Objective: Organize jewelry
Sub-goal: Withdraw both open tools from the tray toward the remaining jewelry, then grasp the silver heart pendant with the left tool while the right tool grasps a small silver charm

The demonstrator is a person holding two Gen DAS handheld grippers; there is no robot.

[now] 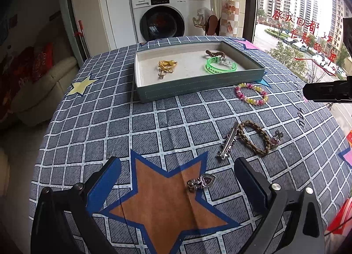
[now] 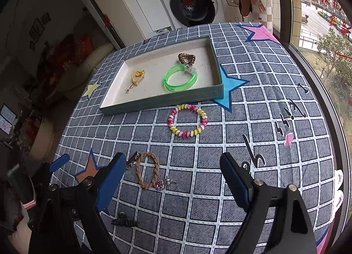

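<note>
While both pairs of jaws stand spread with nothing between their pads, the jewelry lies split between the tray and the bare cloth. The left gripper [image 1: 177,179] hangs over an orange star printed on the checked tablecloth [image 1: 105,122], and a small silver heart charm [image 1: 201,182] with a dark stone sits on the cloth between its blue-faced fingers, touching neither. Just ahead and to its right lie a spiky metal hair clip [image 1: 227,142] and a braided tan loop [image 1: 255,138], whose far end carries a pink, glittery ornament [image 1: 276,140]. Farther ahead on that side rests a beaded bracelet [image 1: 252,94] of glossy pink and yellow pieces, close to the tray's near wall.

The right gripper [image 2: 172,172] hovers over open cloth; the braided loop lies just inside its left finger, the beaded bracelet ahead between the fingers. A dark claw clip [image 2: 124,222] lies low beside the left finger, too shadowed to read well.

The shallow rectangular tray [image 1: 198,88], grey-green outside with a pale felt-like lining, holds a gold chain tangle [image 1: 166,67], a translucent green bangle [image 1: 221,66] and a coiled brown hair tie [image 1: 214,53] touching the bangle's clear clasp. The bangle's printing is too small to read. A dark bar cuts in at the left view's right edge, and I cannot tell what it is.
</note>
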